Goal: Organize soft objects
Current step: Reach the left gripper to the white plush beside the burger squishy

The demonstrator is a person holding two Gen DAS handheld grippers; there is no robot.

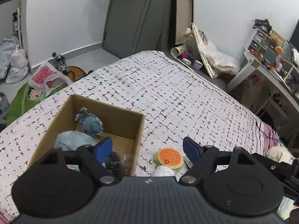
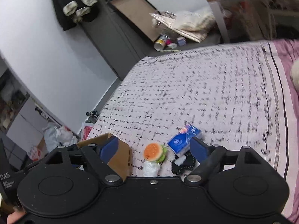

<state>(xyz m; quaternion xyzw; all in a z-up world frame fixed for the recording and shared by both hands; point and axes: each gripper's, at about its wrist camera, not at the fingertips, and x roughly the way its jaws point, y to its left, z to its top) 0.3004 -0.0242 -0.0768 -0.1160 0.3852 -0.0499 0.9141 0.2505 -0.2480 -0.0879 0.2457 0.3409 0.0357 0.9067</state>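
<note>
I see my left gripper (image 1: 147, 147) spread wide and empty over the open brown cardboard box (image 1: 119, 119) on the bed (image 1: 168, 85); my right gripper (image 2: 155, 149), equally wide and empty, hangs above the orange burger-shaped plush toy (image 2: 154, 152) lying beside the box.

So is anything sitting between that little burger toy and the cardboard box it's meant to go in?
Nothing visible does. The burger plush lies on the bedspread just beside the cardboard box, with only bare cover between them. The box wall itself must be cleared.

Black grippers (image 1: 147, 147) — blue pads (image 2: 110, 147)
</note>
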